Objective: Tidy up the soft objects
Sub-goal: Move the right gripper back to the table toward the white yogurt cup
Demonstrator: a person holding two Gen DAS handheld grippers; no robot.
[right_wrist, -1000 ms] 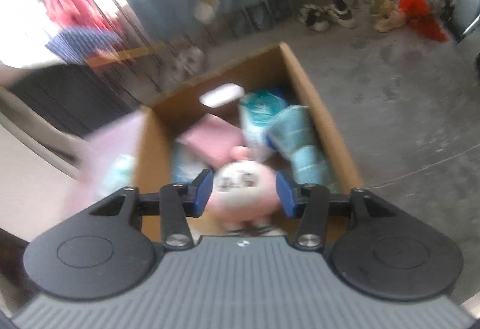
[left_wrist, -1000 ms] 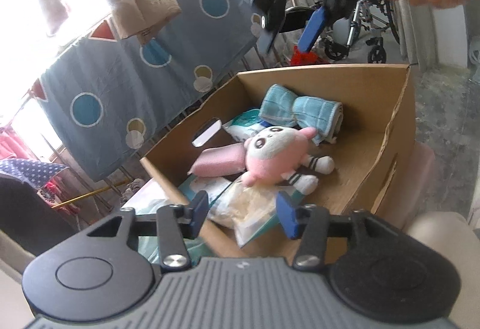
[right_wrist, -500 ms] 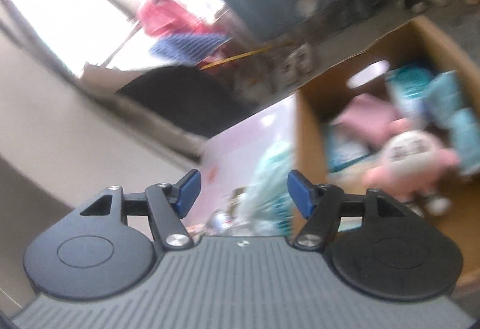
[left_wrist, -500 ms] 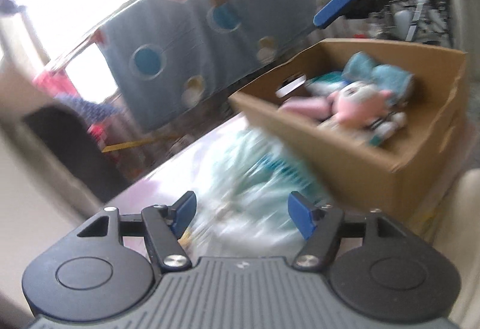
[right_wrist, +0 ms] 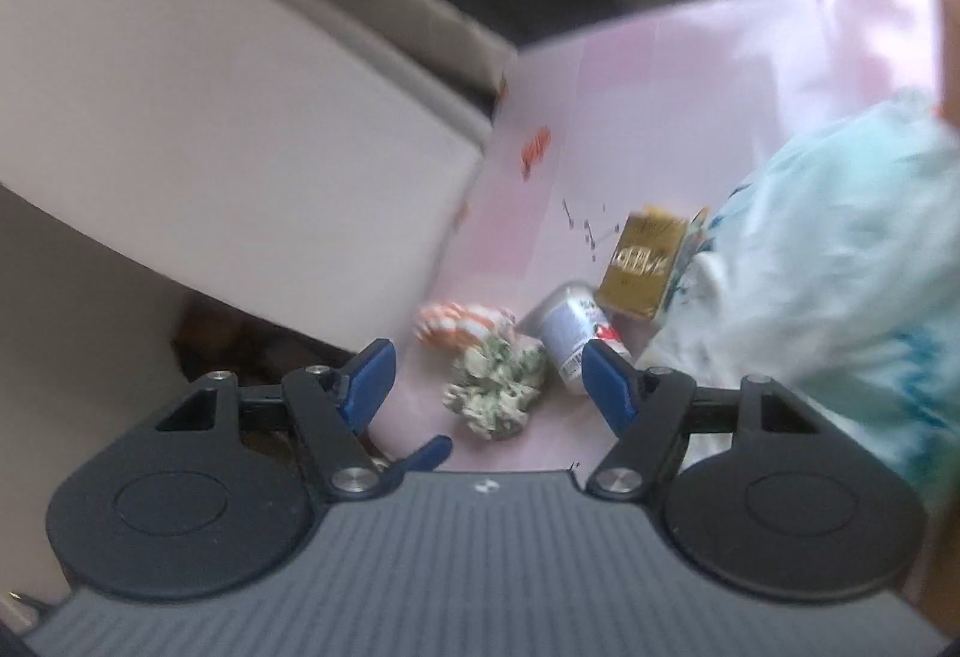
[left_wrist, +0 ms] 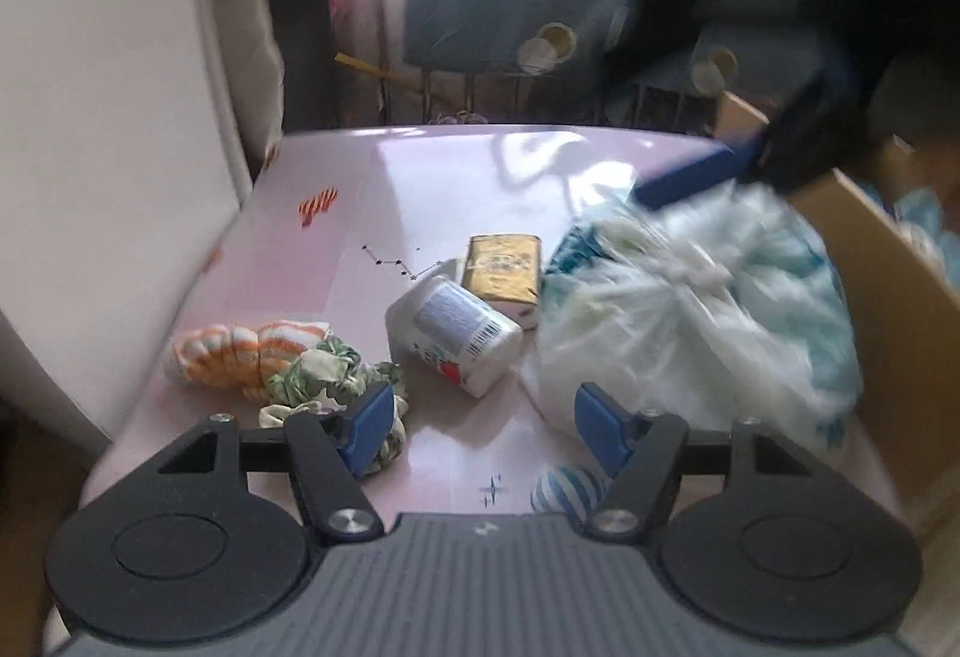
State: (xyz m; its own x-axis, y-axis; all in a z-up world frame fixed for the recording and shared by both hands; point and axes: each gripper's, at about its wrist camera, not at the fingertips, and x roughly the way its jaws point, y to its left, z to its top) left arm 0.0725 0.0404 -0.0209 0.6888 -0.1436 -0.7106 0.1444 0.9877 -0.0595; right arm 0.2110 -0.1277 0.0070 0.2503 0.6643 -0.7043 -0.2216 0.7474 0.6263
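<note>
With both grippers' fingers (left_wrist: 480, 420) (right_wrist: 485, 381) released and empty, I needed to reach slowly for the green scrunchie (right_wrist: 495, 399), lower middle.

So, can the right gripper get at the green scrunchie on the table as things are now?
Probably yes. The right gripper is open and empty, and the green scrunchie lies on the pink table just ahead of its fingers, with nothing on top of it.

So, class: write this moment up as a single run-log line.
left gripper: open, empty | right gripper: open, empty, over green scrunchie | orange striped cloth, plastic bag on pink table | box at right
</note>
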